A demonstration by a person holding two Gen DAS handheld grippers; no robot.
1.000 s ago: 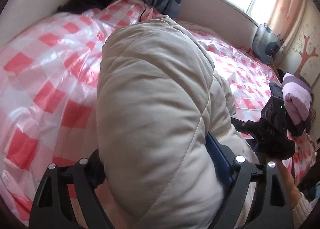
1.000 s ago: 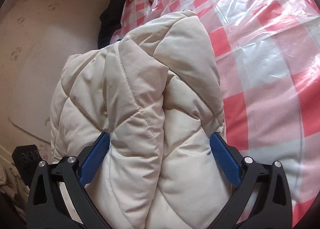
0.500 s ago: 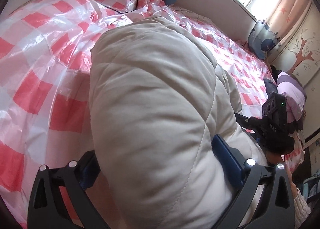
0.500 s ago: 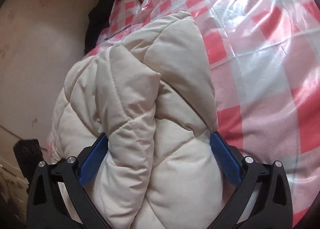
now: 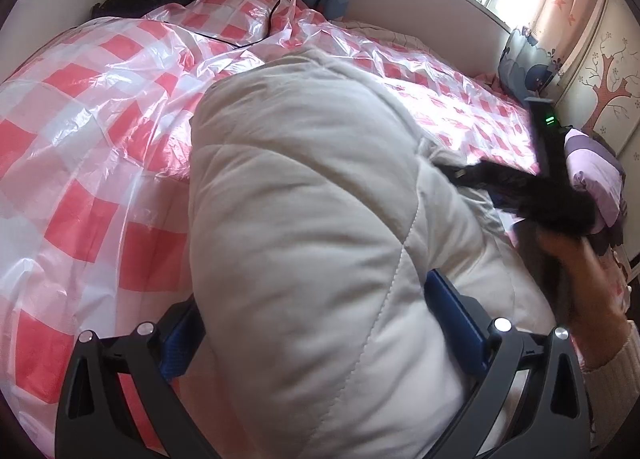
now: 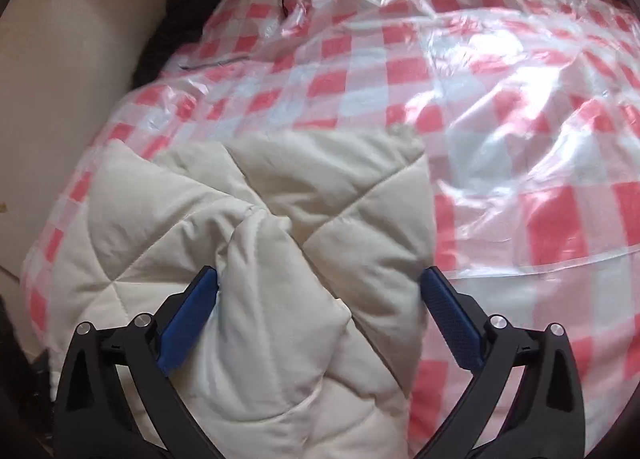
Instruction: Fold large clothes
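While I see no readable labels, my left hand-held gripper [image 5: 316,323] and right hand-held gripper [image 6: 320,291] both clamp the cream quilted coat [image 5: 304,195] on the checkered bed [image 6: 520,139].

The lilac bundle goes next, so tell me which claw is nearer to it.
Right. The right claw grips the cream jacket just beside the lilac bundle. The left claw holds another part of the jacket, farther from the bundle.

Jacket [image 6: 256,243] lies on the bed cover [image 6: 500,107].
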